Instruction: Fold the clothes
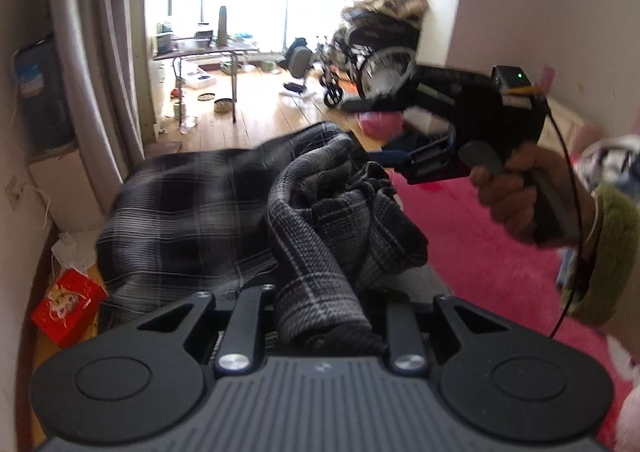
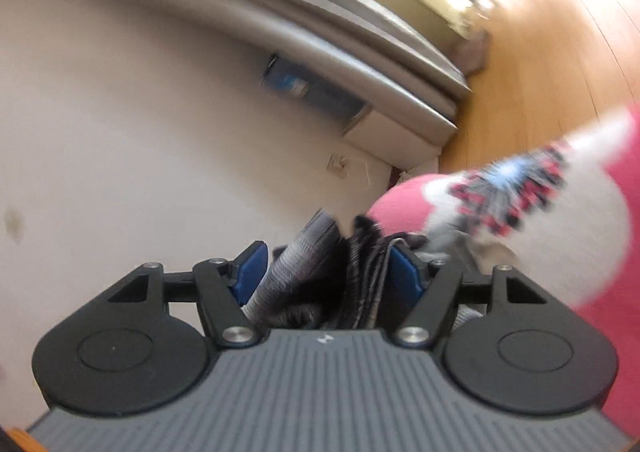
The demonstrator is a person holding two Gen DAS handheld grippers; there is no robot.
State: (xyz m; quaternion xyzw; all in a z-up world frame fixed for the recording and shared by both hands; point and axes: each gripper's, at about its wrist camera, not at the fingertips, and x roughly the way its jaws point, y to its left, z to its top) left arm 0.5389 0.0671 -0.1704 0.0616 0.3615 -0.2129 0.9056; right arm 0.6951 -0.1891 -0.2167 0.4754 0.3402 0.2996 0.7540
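A dark grey plaid garment (image 1: 192, 212) lies spread over the pink bed cover (image 1: 480, 244), with one end pulled up into a bunch. In the left wrist view my left gripper (image 1: 324, 304) is shut on a fold of it; the cloth hides the fingertips. A hand with a green cuff holds my right gripper (image 1: 376, 132) at the right, at the raised bunch. In the right wrist view the right gripper (image 2: 328, 268) is rolled sideways, and folds of the plaid garment (image 2: 360, 264) fill the space between its blue pads (image 2: 404, 272).
A grey curtain (image 1: 92, 72) and a wall stand on the left. A red box (image 1: 68, 304) lies on the floor by the bed. A wheelchair (image 1: 372, 52) and a cluttered table (image 1: 200, 48) stand on the wooden floor beyond. A white patterned cloth (image 2: 520, 188) lies on the bed.
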